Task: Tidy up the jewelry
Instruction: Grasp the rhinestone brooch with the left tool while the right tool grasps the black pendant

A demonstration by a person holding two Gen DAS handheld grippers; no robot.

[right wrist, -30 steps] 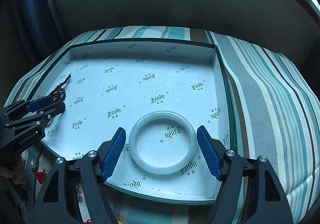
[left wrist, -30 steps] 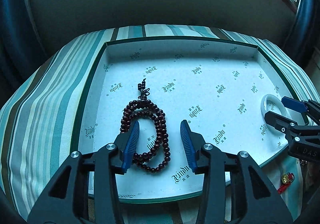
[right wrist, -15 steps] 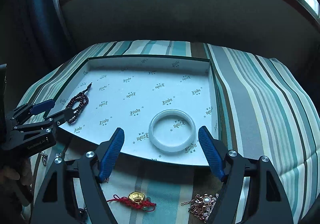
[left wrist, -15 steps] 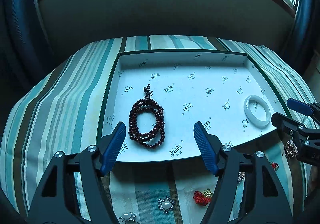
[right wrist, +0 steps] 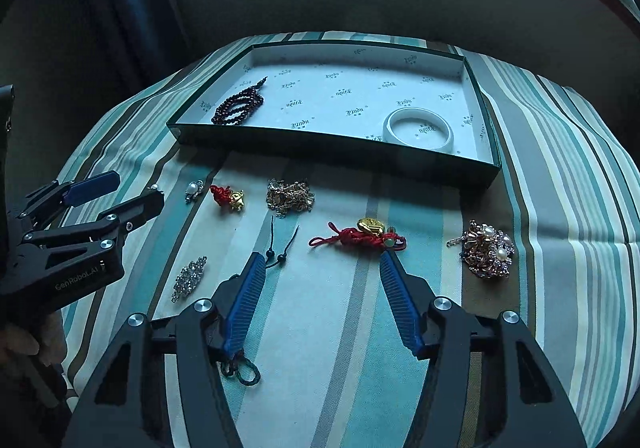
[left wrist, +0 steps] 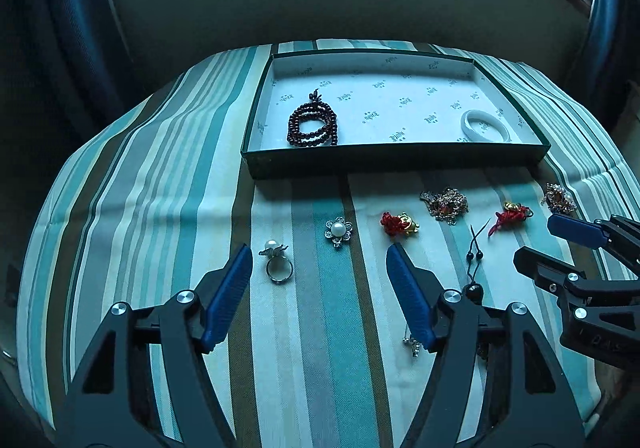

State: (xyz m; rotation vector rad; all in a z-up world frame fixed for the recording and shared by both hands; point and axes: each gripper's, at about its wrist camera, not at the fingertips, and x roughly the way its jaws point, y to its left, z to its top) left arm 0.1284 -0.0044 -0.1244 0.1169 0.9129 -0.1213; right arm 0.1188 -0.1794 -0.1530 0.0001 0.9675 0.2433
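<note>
Left gripper (left wrist: 320, 272): jaws apart, empty; pearl ring (left wrist: 277, 263) just inside the left jaw.
Right gripper (right wrist: 320, 276): jaws closing, empty; red knot charm (right wrist: 360, 236) just ahead.
Handling: ring small, hard, probably slippery; pinch its band.

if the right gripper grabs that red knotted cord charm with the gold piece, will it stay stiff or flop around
The red cord charm will probably flop: it lies on the striped cloth as braided cord with a loose tail, so the ends should dangle. The gold piece looks like the densest part, so it may swing lowest. Its knotted surface should grip better than the smooth white bangle.
</note>
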